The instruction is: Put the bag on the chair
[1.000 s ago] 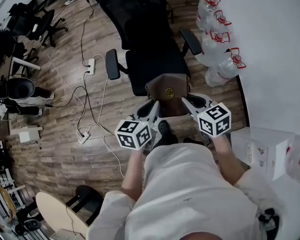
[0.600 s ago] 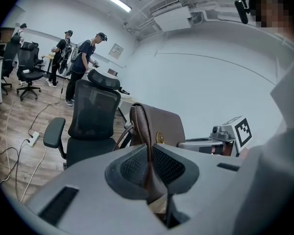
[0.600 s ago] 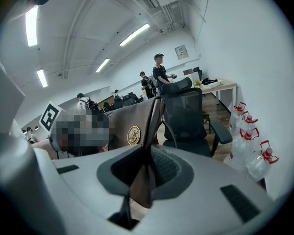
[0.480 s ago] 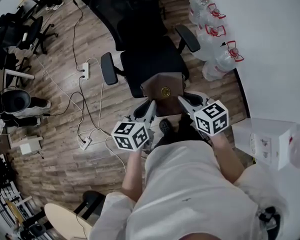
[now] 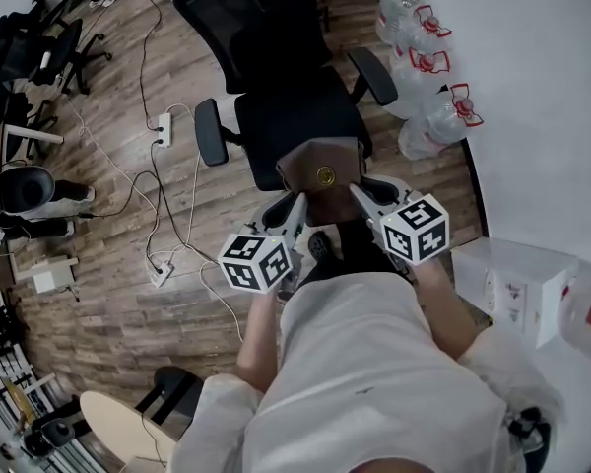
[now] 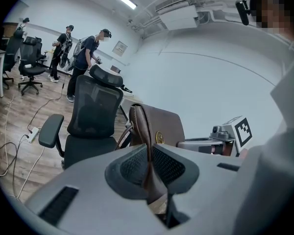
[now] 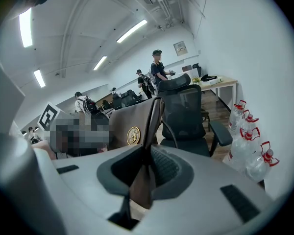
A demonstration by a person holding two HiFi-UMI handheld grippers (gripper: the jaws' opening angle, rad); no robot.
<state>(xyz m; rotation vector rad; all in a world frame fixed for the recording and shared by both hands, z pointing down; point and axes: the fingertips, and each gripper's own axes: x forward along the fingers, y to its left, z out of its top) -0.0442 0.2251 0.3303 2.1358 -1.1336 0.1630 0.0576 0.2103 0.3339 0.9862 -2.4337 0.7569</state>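
A brown leather bag [image 5: 320,177] with a round gold emblem hangs in the air just in front of a black office chair [image 5: 297,116], near the seat's front edge. My left gripper [image 5: 294,205] is shut on the bag's left edge [image 6: 146,151]. My right gripper [image 5: 357,197] is shut on the bag's right edge [image 7: 148,155]. In the left gripper view the chair [image 6: 90,119] stands beyond the bag, and the right gripper's marker cube [image 6: 242,130] shows on the far side. The chair seat [image 7: 186,141] lies behind the bag in the right gripper view.
Several large water bottles [image 5: 428,77] stand against the white wall to the chair's right. Power strips and cables [image 5: 167,195] lie on the wooden floor to the left. White boxes [image 5: 517,289] sit at the right. Other chairs and people stand farther back in the room.
The bag and both grippers have edged slightly toward the chair seat; the head view has shifted a little. Both grips are unchanged.
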